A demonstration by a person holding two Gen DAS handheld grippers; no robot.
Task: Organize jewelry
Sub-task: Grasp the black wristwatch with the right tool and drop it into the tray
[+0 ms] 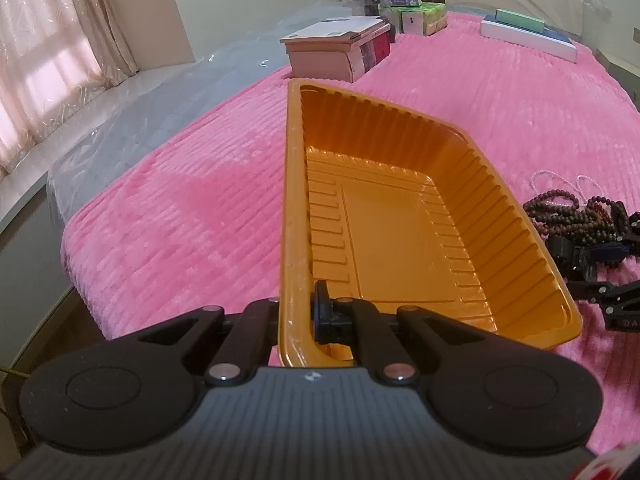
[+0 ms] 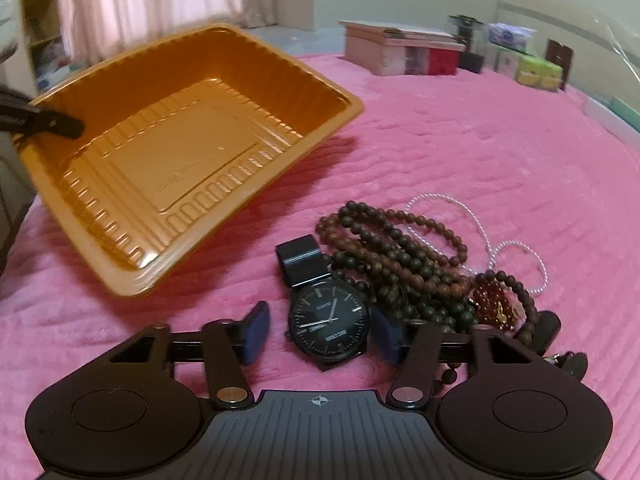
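Two risks are judged: the orange tray (image 1: 384,216), pinched at its rim by the left gripper (image 1: 296,316), could tip; beads (image 2: 400,256) could be snagged as the wide-open, empty right gripper (image 2: 320,332) straddles the watch (image 2: 328,320).

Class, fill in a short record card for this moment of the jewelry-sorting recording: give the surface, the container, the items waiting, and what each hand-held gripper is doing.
surface: pink blanket
container: orange tray, empty, tilted, one end lifted
items waiting: black watch beside a pile of bead bracelets, with a pearl strand at the far side
left hand-held gripper: shut on the orange tray's rim
right hand-held gripper: open, fingers on either side of the black watch
background: boxes at the far edge
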